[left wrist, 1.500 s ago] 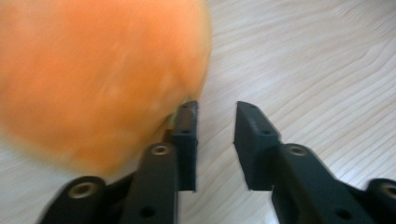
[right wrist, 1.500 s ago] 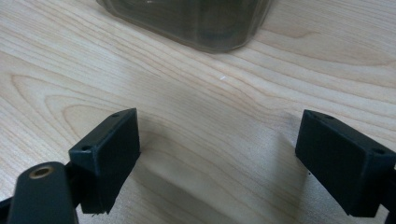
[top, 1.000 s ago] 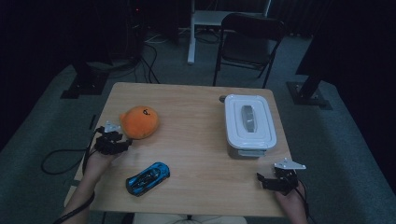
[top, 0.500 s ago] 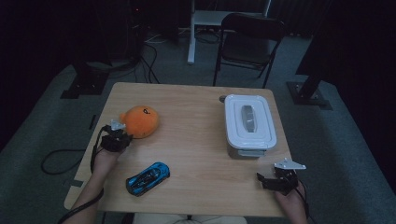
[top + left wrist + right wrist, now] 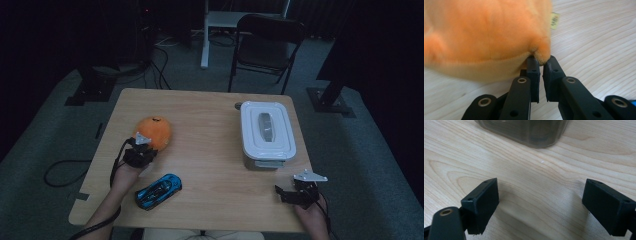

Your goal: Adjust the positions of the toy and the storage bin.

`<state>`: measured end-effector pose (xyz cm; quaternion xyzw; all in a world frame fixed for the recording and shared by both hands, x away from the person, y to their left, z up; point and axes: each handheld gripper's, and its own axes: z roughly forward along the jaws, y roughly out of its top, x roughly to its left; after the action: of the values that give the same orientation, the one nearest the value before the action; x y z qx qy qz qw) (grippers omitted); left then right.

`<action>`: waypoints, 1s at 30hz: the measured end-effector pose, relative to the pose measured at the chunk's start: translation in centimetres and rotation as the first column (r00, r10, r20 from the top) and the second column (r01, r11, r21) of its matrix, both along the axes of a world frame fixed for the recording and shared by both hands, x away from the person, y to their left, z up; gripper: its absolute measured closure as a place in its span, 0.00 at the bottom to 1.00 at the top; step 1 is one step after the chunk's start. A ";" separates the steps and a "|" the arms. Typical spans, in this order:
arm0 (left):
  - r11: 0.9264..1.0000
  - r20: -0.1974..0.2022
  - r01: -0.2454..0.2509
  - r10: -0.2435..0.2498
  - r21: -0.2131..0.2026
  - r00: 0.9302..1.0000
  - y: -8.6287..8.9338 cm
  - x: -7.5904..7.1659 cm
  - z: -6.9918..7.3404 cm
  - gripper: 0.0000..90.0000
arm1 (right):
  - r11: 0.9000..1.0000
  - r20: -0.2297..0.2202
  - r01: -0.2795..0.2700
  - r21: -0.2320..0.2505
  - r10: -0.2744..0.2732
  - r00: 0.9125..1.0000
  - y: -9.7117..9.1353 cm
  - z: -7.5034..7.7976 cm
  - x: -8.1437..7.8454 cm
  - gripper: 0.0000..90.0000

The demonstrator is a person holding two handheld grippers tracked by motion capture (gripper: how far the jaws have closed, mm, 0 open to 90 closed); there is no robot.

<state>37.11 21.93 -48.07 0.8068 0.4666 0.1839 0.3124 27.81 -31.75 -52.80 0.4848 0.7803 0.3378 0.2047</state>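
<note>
**Left gripper pinches the plush orange at its near edge**

The orange plush toy [image 5: 154, 132] lies on the left half of the table [image 5: 210, 115], well apart from the lidded white container [image 5: 267, 131] at the right, with a blue toy car [image 5: 158, 190] nearer the person. The left gripper [image 5: 541, 65] has just been closing, and its jaws now stand almost together on a small tuft of fur at the toy's near edge. The toy looks soft, light and squashy, so a pinch of loose fabric should probably lift it, though so little pile may slip; a deeper bite into the body would hold more surely. How much fabric lies between the pads is hard to tell. The right gripper [image 5: 541, 205] rests near the container, jaws wide and empty.
</note>
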 end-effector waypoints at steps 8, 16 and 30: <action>0.996 -0.018 0.050 -0.051 -0.072 0.999 0.0 -1.0 1.3 0.64 | 1.000 0.000 0.000 0.000 0.000 1.000 0.0 0.0 0.0 0.15; 0.991 0.068 -0.080 0.088 -0.109 0.994 2.0 -0.5 5.3 0.32 | 1.000 0.000 0.000 0.000 0.000 1.000 0.0 0.0 0.0 0.15; 0.976 0.013 -0.218 0.218 -0.020 0.976 0.9 5.1 4.1 0.22 | 1.000 0.000 0.000 0.000 0.000 1.000 0.0 0.0 0.0 0.15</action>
<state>42.19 22.86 -43.92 0.7465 0.5514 0.2189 0.3013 27.81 -31.75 -52.80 0.4846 0.7804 0.3378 0.2049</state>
